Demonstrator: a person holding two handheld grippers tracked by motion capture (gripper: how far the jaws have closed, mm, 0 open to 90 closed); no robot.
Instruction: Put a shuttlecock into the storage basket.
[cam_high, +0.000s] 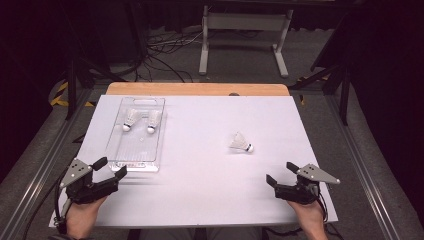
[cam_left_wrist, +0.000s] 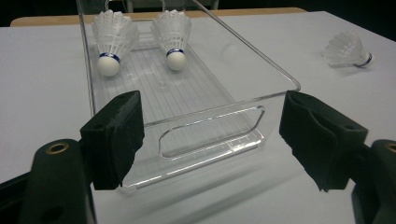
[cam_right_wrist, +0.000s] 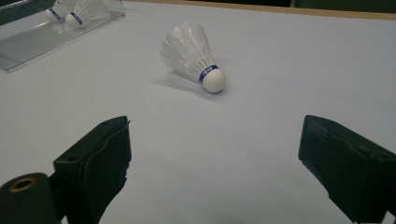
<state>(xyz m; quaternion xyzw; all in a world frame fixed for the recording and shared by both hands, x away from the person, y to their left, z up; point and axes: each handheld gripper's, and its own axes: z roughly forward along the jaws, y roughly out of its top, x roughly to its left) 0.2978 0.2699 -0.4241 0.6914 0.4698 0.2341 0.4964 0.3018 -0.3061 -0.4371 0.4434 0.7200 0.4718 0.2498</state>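
Taking the clear tray (cam_high: 136, 150) as the landmark, the work looks about two thirds done: it seems to be a matter of gathering shuttlecocks into that tray, and two of three already lie inside.

Just off the tray's near-left corner, the left claw (cam_high: 111, 169) hovers with its jaws spread wide and nothing between them. In the left gripper view its jaws frame the tray's near end wall and handle slot without touching it.

Inside the tray, toward its far end, lie two shuttlecocks side by side, the left one (cam_high: 130, 119) and the right one (cam_high: 153, 121), both with their white cork tips pointing toward the person and their feathers toward the far wall. They sit close together but apart.

Well to the right of the tray, on the bare white tabletop (cam_high: 200, 190), the last shuttlecock (cam_high: 241, 143) lies on its side, cork tip pointing away from the tray and toward the person.

Farther right, and nearer the person than the tray, the right claw (cam_high: 281, 172) is also spread and empty. In the right gripper view it faces that loose shuttlecock (cam_right_wrist: 192, 55), still clear of it.

What remains, I judge, is to pick up that one and set it in the tray beside the others.
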